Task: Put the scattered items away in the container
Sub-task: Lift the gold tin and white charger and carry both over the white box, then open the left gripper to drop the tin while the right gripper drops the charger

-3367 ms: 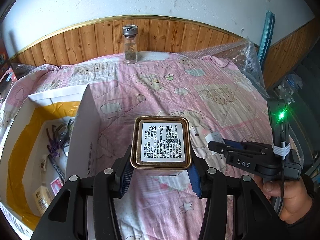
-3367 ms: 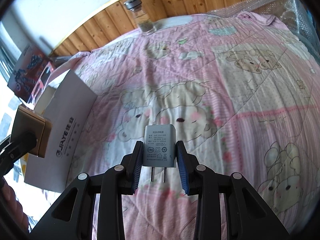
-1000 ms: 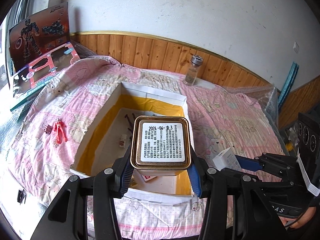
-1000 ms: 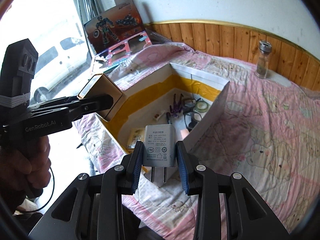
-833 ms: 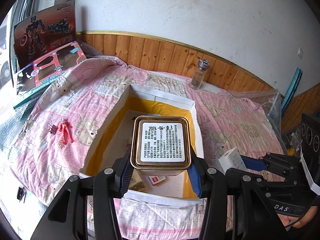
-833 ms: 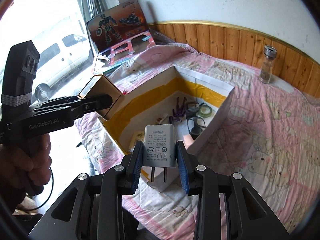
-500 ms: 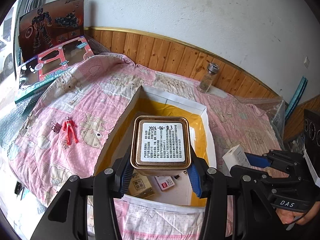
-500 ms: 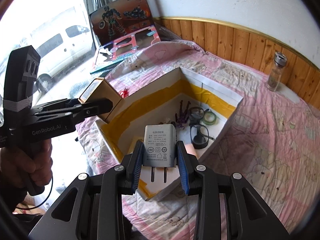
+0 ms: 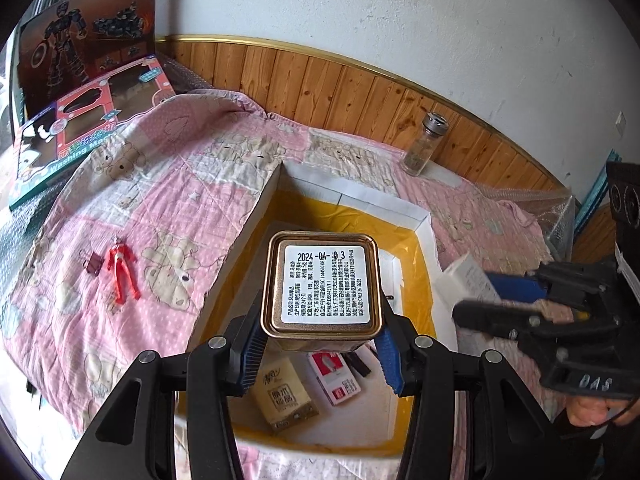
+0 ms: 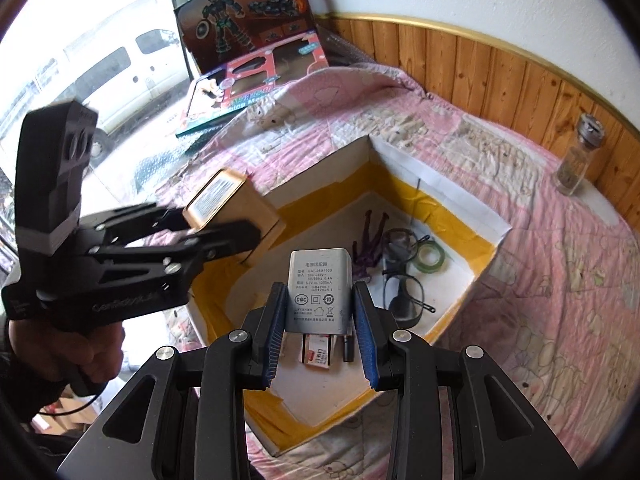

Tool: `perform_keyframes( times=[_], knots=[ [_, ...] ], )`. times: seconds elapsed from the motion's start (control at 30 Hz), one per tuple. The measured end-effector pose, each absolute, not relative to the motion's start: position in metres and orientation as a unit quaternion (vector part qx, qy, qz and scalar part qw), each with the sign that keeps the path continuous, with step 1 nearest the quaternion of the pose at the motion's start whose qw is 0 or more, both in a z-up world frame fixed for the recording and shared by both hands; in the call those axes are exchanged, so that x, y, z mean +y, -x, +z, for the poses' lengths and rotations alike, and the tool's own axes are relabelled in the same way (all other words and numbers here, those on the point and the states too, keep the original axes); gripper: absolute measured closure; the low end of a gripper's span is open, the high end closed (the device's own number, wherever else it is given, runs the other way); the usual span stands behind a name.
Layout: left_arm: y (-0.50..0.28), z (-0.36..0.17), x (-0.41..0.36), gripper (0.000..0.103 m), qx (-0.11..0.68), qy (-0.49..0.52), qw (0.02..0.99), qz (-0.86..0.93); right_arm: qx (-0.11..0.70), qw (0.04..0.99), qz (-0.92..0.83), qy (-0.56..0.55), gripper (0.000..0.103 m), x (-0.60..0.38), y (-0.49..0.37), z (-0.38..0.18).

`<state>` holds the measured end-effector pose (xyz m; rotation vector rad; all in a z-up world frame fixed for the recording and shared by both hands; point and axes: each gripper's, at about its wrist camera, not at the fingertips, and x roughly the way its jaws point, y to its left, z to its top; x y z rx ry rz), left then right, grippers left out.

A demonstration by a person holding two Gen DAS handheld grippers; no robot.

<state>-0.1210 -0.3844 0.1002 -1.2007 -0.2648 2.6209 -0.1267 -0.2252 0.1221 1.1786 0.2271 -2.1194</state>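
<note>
My left gripper [image 9: 320,344] is shut on a gold square tin [image 9: 320,284] with a white date label, held above the white box with yellow lining [image 9: 420,224]. That tin [image 10: 236,212] also shows in the right wrist view, over the box's left side. My right gripper [image 10: 320,324] is shut on a white plug adapter [image 10: 318,292], hanging over the box [image 10: 492,236] near its front. The adapter [image 9: 464,280] sits at the box's right edge in the left wrist view. A red toy figure [image 9: 122,272] and a dark clip [image 9: 94,263] lie on the pink quilt left of the box.
Inside the box lie a tissue pack [image 9: 286,398], a red-white card [image 9: 334,376], glasses [image 10: 402,284], a green tape roll [image 10: 430,258] and a purple figure [image 10: 370,248]. A glass jar [image 9: 426,148] stands by the wood panelling. Toy boxes [image 9: 80,92] lean at the far left.
Both grippers have carried their loads from the quilt to above the box. In the last half second they came closer over its opening, the tin now partly over the left wall.
</note>
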Motion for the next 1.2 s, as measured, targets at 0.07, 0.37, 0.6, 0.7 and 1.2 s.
perform_keyframes(
  times=[0.07,0.37,0.6,0.7,1.2],
  knots=[
    [0.135,0.097,-0.385,0.053,-0.090,0.418,0.133,0.894,0.085,0.347,-0.811,-0.463,0.069,-0.230,0.131,0.115],
    [0.185,0.088,-0.376,0.053,-0.059,0.440,0.162,0.881,0.065,0.355,-0.791,-0.494,0.069,-0.247,0.143,0.089],
    [0.214,0.078,-0.366,0.053,-0.024,0.454,0.184,0.872,0.040,0.356,-0.777,-0.517,0.069,-0.259,0.149,0.073],
    [0.224,0.073,-0.364,0.053,-0.013,0.461,0.193,0.866,0.033,0.355,-0.772,-0.526,0.069,-0.265,0.151,0.064],
    [0.249,0.049,-0.358,0.053,0.020,0.489,0.196,0.850,0.000,0.341,-0.758,-0.556,0.068,-0.277,0.171,0.041]
  ],
)
